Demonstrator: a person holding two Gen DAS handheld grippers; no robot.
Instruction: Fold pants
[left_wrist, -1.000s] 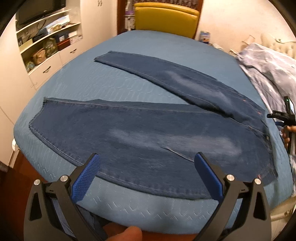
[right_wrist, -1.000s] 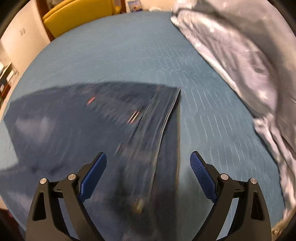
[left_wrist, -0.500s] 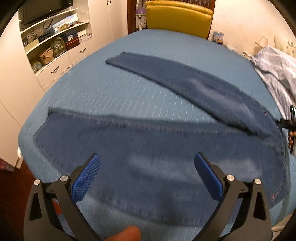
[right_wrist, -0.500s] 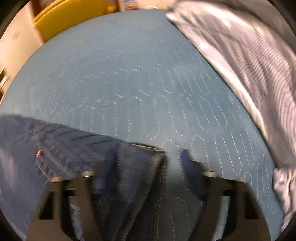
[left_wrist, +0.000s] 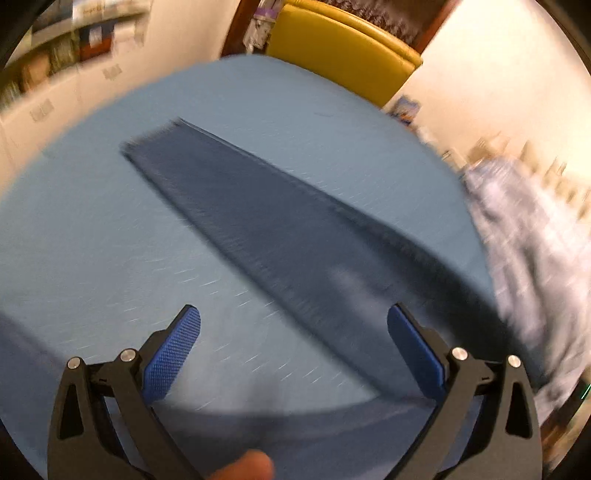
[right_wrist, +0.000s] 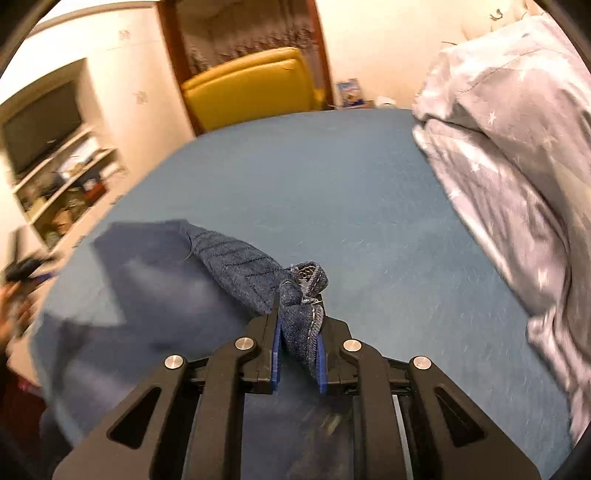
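I am pinching a bunched corner of the pants (right_wrist: 258, 273) in my right gripper (right_wrist: 298, 354); its jaws have just been closing and are now clamped on the thick denim, which is puckering up between the blue pads (right_wrist: 276, 350) with a pale seam line and a curled bit of edge showing above them. From there the fabric is rising off the blue bedspread (right_wrist: 332, 184) as a twisted, ridged strip with dark diagonal stitching, then spreading out flat toward the left. In my left wrist view, one dark blue leg (left_wrist: 280, 229) is lying straight and flat across the bedspread, running diagonally from upper left to lower right, its look smeared by blur. My left gripper (left_wrist: 293, 350) is standing wide apart above the bedspread, with nothing between its pads.
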